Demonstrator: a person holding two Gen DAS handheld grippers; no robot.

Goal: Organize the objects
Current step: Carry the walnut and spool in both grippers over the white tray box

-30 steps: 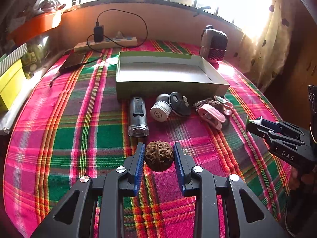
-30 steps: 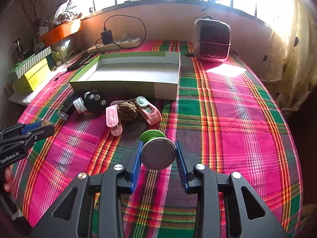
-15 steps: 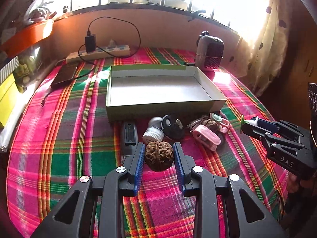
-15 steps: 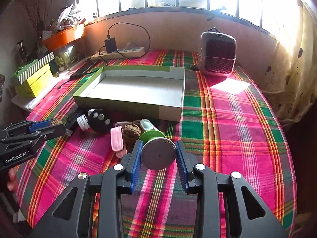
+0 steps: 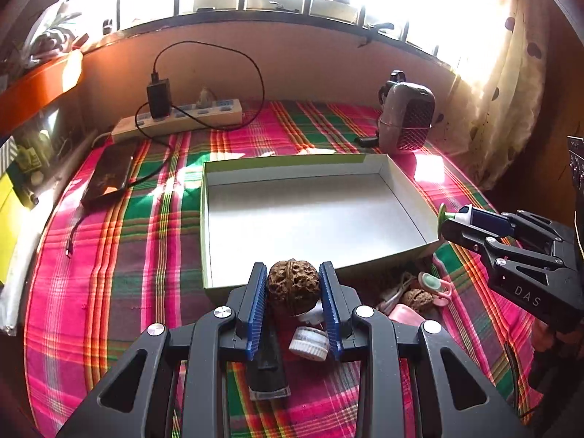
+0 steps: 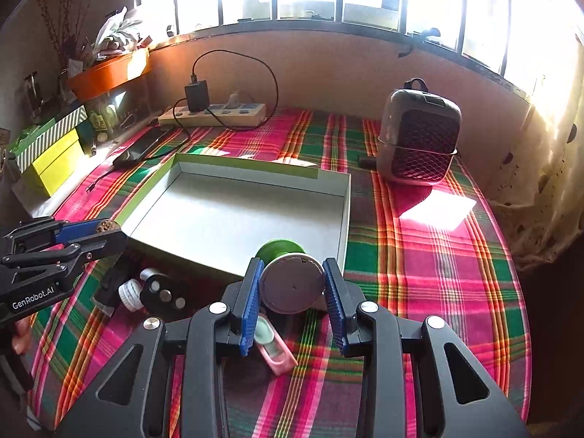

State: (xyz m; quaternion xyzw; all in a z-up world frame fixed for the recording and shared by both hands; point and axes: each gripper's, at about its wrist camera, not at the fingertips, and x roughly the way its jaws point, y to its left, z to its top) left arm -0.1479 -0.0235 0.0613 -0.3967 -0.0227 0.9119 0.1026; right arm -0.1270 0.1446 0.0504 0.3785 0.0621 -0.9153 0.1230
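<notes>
My left gripper (image 5: 292,294) is shut on a brown walnut (image 5: 292,286) and holds it above the near edge of the empty green-edged box (image 5: 310,215). My right gripper (image 6: 292,292) is shut on a round green-and-grey spool (image 6: 290,279) at the box's near right corner (image 6: 343,219). It shows from the side in the left wrist view (image 5: 460,221), with the spool's green rim (image 5: 441,215) at its tip. On the cloth before the box lie a black razor-like tool (image 5: 268,368), a white cap (image 5: 308,341), a second walnut (image 5: 416,296), pink clips (image 6: 275,350) and a black key fob (image 6: 164,295).
A plaid cloth (image 6: 438,292) covers the round table. A small heater (image 6: 419,138) stands at the back right, a power strip with charger (image 6: 215,113) at the back, a phone (image 5: 109,179) at the left. Yellow boxes (image 6: 54,160) and an orange shelf (image 6: 109,73) line the left wall.
Both grippers have risen and moved forward toward the box, carrying the walnut and the spool. The items on the cloth now sit below the fingers.
</notes>
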